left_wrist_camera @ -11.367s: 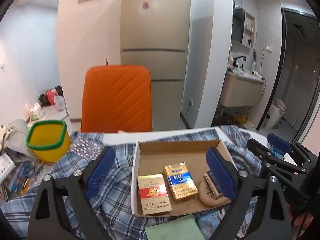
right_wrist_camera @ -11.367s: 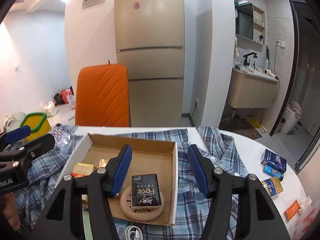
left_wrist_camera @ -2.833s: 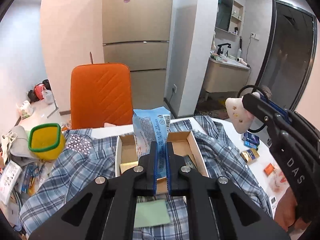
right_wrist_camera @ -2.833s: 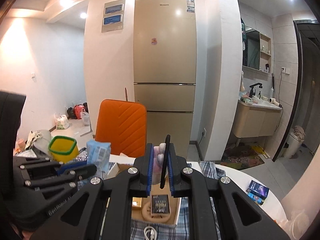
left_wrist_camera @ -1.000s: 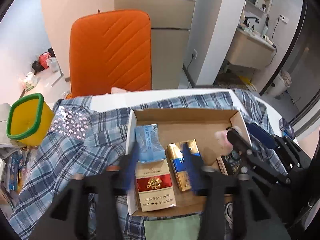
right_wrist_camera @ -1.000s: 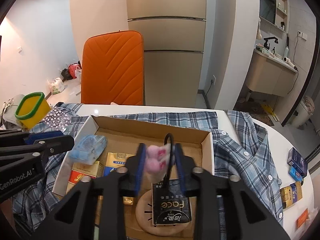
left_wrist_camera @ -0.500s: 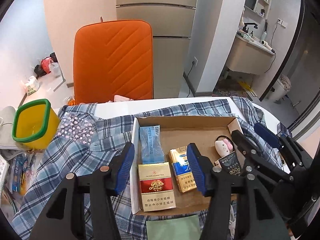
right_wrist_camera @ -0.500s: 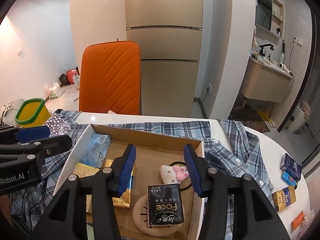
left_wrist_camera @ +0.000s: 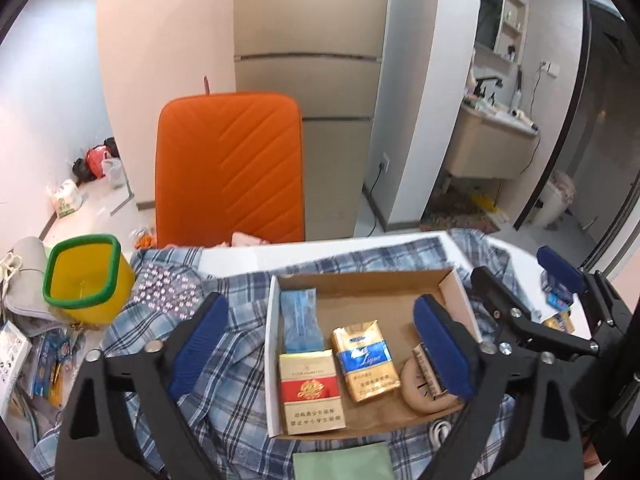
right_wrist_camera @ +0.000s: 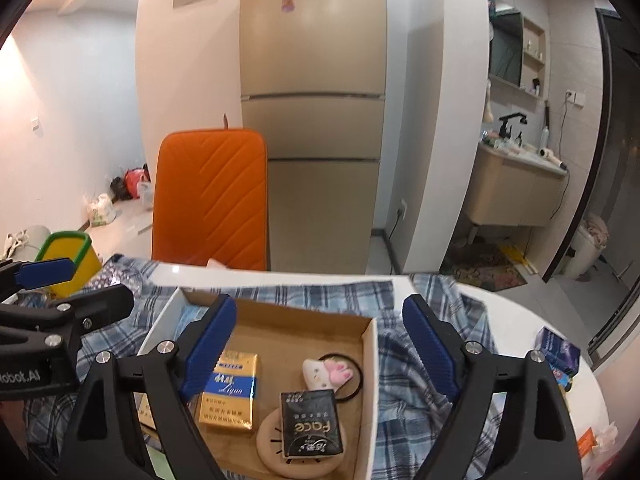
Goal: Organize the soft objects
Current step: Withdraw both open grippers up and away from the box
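A shallow cardboard box (left_wrist_camera: 360, 284) lies on a blue plaid shirt (left_wrist_camera: 236, 364). In it, a light blue tissue pack (left_wrist_camera: 300, 320) lies at the back left, and a small white and pink plush charm on a black hair band (right_wrist_camera: 328, 372) at the right. My left gripper (left_wrist_camera: 320, 348) is open and empty above the box's front. My right gripper (right_wrist_camera: 320, 348) is open and empty over the box; the same box (right_wrist_camera: 368, 344) shows under it.
The box also holds a red cigarette pack (left_wrist_camera: 310, 392), a gold one (left_wrist_camera: 366, 356), a round wooden disc (right_wrist_camera: 296, 448) and a black "Face" pack (right_wrist_camera: 312, 424). A yellow bin (left_wrist_camera: 86, 276) stands left, an orange chair (left_wrist_camera: 228, 172) behind. Small boxes (right_wrist_camera: 558, 354) lie right.
Both grippers, earlier shut on the tissue pack and the plush charm, have let them go in the box, opened wide and drawn back a little.
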Demonstrator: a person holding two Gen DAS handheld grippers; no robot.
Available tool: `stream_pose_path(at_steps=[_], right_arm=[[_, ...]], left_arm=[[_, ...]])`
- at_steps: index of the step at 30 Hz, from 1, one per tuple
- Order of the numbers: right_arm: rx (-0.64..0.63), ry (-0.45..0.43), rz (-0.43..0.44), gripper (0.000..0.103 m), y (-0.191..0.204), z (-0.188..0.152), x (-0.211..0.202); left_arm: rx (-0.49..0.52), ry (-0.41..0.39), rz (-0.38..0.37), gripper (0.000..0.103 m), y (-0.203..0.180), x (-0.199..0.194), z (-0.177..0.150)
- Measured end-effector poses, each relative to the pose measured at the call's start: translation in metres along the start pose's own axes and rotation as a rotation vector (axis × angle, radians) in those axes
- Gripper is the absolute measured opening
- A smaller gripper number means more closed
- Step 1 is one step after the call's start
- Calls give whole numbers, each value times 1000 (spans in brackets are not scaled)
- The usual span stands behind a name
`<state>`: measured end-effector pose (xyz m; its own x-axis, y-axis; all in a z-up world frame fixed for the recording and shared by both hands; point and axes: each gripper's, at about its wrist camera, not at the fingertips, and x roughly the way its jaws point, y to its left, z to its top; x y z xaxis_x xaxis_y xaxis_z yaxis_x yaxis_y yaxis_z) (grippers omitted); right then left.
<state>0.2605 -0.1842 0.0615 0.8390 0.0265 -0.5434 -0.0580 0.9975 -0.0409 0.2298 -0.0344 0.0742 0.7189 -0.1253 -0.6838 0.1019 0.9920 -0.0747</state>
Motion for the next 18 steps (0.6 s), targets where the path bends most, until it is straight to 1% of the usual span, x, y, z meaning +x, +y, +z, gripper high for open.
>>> stream_pose_path(at_steps=[2,6,12,18], right_arm=[[-7,-18,-11,87,-2,1,-5],[10,-56,-16,87,-8,5,-16],[38,-116,-12,87,-16,13,-38],[34,-196,-16,89,-19,20,-69]], left_arm=[[-9,-41,-2,99,1,-7,1],[-6,-107,24,101,2,-20,3],[-14,-177,14,101,2,-43,3],[10,-238,59,102,-2,-63,2]])
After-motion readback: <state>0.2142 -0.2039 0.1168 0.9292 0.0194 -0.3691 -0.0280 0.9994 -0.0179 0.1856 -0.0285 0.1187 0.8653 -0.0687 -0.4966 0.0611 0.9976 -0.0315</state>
